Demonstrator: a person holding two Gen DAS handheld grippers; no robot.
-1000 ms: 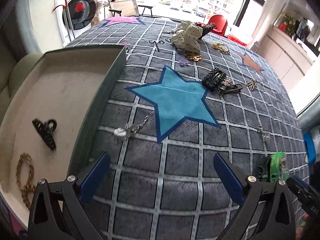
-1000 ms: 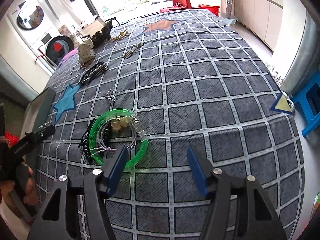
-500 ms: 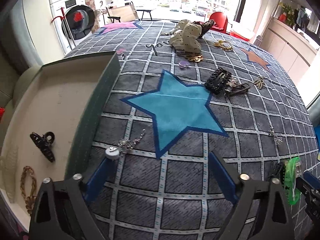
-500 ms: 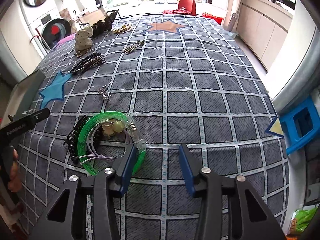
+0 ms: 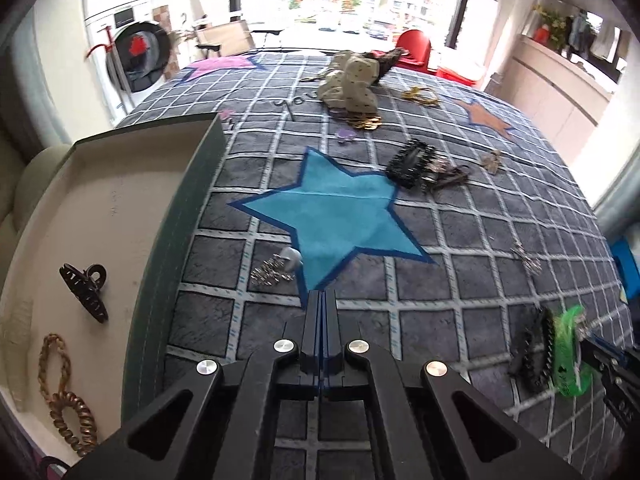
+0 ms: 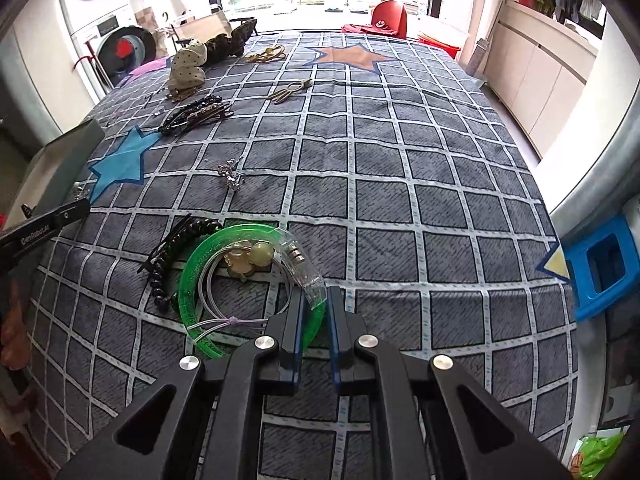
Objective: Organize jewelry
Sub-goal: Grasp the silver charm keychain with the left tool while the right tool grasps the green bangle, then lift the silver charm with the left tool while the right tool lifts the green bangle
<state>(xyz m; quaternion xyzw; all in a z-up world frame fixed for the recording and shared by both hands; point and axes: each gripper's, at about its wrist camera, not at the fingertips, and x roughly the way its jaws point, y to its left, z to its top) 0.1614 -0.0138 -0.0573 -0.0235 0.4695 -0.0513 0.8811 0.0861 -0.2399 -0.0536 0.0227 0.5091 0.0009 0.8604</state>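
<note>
Right claw [image 6: 314, 304]: fingers clenched around the bangle [image 6: 200, 256], at its near rim where green meets clear.
Left claw [image 5: 322, 300]: pressed closed, holding nothing; silver earring [image 5: 276, 270] lies just beyond its tip, left.
Bangle: translucent green ring, flat on the checked cloth [image 6: 400, 168], black beads [image 6: 168, 256] beside it.
Room: bare cloth right of the bangle.
Tray [image 5: 180, 216]: well left of the bangle.

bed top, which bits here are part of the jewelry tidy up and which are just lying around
For the job: green bangle, silver earring, black hair clip, tray, claw clip in it.
Just around: washing machine, red chair, blue stool.
</note>
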